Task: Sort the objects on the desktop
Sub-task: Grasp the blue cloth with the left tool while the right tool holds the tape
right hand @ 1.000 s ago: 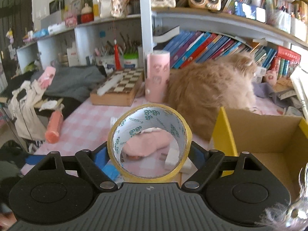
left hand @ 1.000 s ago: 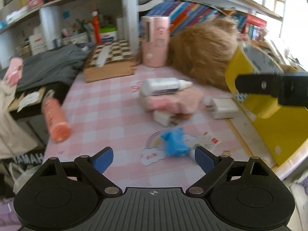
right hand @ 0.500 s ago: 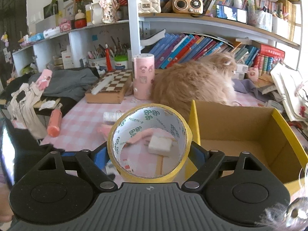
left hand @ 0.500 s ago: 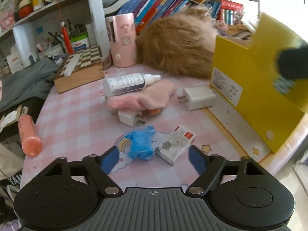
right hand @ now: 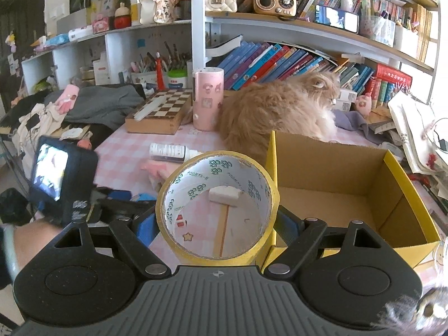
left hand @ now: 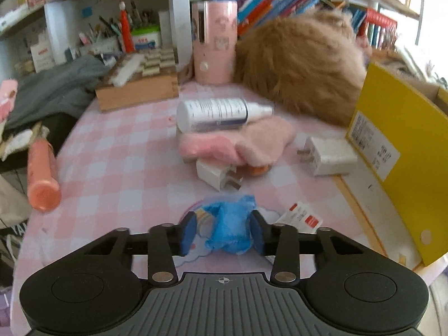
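Note:
My left gripper (left hand: pixel 222 233) is shut on a crumpled blue wad (left hand: pixel 229 231) low over the pink checked desk (left hand: pixel 112 151). My right gripper (right hand: pixel 217 222) is shut on a yellow tape roll (right hand: pixel 173 179), held upright to the left of an open yellow cardboard box (right hand: pixel 392 184). The box also shows at the right of the left wrist view (left hand: pixel 403 140). On the desk lie a white spray bottle (left hand: pixel 215 113), a pink fluffy cloth (left hand: pixel 240 142), two white chargers (left hand: pixel 215 175) (left hand: pixel 327 155), an orange tube (left hand: pixel 42 176) and a small red-and-white packet (left hand: pixel 301 217).
A fluffy orange cat (right hand: pixel 280 112) lies behind the box. A pink cylinder (right hand: pixel 208 98) and a wooden chessboard box (right hand: pixel 159 114) stand at the back, under crowded shelves. Grey clothes (left hand: pixel 56 86) pile up at the desk's left edge. The left hand's camera (right hand: pixel 53 173) shows at the left.
My left gripper has moved forward and closed on the blue wad. My right gripper has carried the tape roll up and right, closer to the yellow box.

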The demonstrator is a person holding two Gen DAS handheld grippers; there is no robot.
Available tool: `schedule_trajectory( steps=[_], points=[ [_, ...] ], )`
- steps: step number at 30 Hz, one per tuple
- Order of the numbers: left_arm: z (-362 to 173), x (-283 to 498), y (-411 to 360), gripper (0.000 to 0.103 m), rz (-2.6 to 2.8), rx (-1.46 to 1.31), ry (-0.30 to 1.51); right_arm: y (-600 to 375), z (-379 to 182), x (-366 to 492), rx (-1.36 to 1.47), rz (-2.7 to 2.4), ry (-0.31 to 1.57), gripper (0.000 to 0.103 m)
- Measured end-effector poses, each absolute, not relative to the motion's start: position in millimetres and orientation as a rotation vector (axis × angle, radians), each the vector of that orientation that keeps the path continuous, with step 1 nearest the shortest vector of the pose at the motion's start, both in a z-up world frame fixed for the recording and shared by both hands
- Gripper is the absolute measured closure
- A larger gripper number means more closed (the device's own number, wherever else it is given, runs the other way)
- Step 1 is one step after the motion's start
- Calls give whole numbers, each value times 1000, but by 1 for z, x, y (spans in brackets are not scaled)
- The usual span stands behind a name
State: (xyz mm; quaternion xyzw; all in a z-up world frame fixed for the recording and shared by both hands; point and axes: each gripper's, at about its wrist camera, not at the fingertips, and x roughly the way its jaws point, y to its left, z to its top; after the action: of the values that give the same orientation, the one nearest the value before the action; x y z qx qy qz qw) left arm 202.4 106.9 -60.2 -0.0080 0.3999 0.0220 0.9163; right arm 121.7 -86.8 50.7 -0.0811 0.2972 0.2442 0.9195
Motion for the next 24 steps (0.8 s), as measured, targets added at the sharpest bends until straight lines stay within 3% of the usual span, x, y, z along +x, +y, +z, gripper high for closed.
schedule_trajectory(
  steps=[11,24],
  points=[
    [-61,194,102,74,70,1,805,-101,50,110,-162,485,609,21],
    [-1,145,98,75,-5,-53,677,-120,51,90,-137,440,606,21]
  ],
)
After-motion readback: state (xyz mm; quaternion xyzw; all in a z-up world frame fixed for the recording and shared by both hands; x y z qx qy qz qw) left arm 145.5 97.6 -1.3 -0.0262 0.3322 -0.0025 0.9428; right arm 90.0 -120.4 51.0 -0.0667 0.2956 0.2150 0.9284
